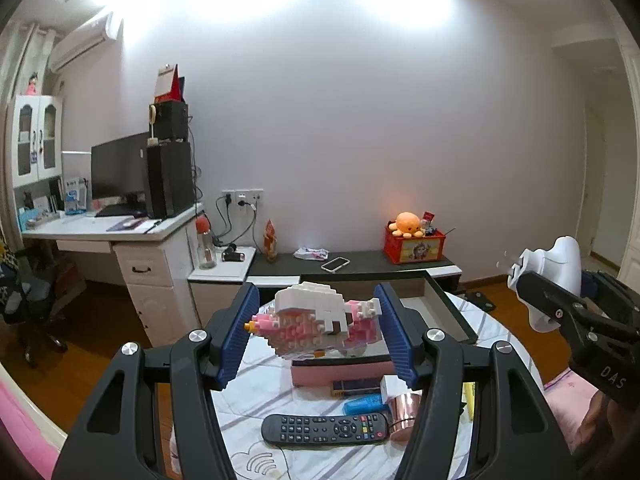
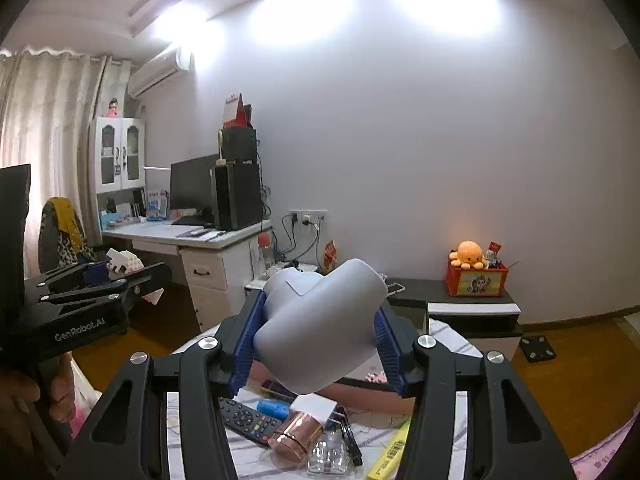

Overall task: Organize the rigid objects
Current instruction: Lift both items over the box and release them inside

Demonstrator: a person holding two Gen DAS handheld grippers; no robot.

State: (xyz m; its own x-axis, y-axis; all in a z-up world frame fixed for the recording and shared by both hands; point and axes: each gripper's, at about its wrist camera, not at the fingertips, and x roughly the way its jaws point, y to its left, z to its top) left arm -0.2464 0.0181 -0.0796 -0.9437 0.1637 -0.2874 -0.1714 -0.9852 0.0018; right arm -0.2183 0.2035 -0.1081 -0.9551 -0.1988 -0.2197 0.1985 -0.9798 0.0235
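white walls and a wood floor fill the room, with a desk (image 1: pixel 100 226) on the left and a low dark shelf (image 1: pixel 360 262) along the far wall.

from the left wrist view, the left gripper (image 1: pixel 316 330) is clamped on a pink and white brick toy (image 1: pixel 316 320), its blue pads pressing each end, and the toy is held up above a round table (image 1: pixel 260 396) with a striped cloth. under it on the table lie a black remote (image 1: pixel 324 429), a pink box (image 1: pixel 340 372), a blue thing (image 1: pixel 362 403) and a shiny copper roll (image 1: pixel 404 412). far right, the right gripper (image 1: pixel 532 292) holds a white thing (image 1: pixel 560 268).

from the right wrist view, the right gripper (image 2: pixel 316 340) is squeezed on a smooth grey-white plastic thing (image 2: pixel 320 320), up in the air over the same table (image 2: pixel 248 452). below sit the remote (image 2: pixel 248 420), the copper roll (image 2: pixel 298 436), a clear little bottle (image 2: pixel 328 454) and a yellow thing (image 2: pixel 390 452). at the left, a hand (image 2: pixel 24 400) holds the left gripper (image 2: pixel 132 272) with the brick toy (image 2: pixel 124 264)
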